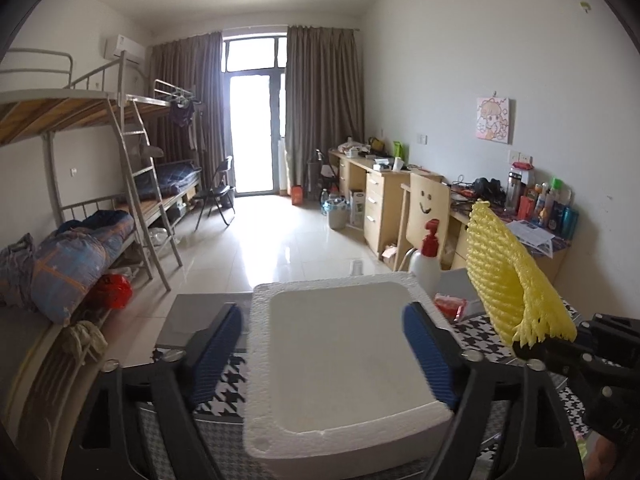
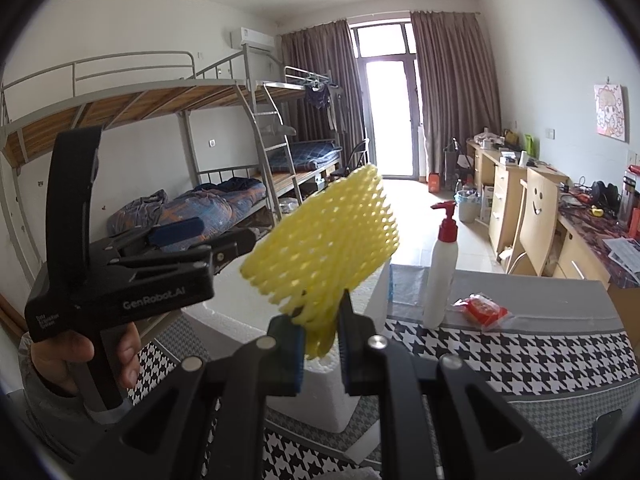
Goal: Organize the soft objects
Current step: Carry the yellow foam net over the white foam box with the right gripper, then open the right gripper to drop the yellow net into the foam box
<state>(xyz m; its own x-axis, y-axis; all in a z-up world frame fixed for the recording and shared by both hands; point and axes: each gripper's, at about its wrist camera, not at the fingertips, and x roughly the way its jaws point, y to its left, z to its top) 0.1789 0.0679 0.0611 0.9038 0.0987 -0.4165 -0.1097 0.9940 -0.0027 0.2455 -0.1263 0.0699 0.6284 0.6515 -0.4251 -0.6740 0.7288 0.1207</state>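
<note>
A yellow foam net sleeve (image 2: pixel 324 240) sticks up from my right gripper (image 2: pixel 320 340), which is shut on its lower end. In the left wrist view the same net (image 1: pixel 508 272) rises at the right, with the right gripper (image 1: pixel 532 350) pinching its base. My left gripper (image 1: pixel 324 350) is open wide, its blue pads (image 1: pixel 218 344) apart just above a white foam box (image 1: pixel 332 278), and nothing is pressed between them. A hand holds the left gripper (image 2: pixel 224 244) to the left of the net. The foam box (image 2: pixel 324 396) sits under both grippers.
A white pump bottle with a red top (image 2: pixel 440 276) and a red packet (image 2: pixel 484 310) stand on the houndstooth-covered table (image 2: pixel 540 356) to the right. Bunk beds (image 2: pixel 224 204) line the left wall. Desks and a wooden chair (image 2: pixel 536 220) line the right.
</note>
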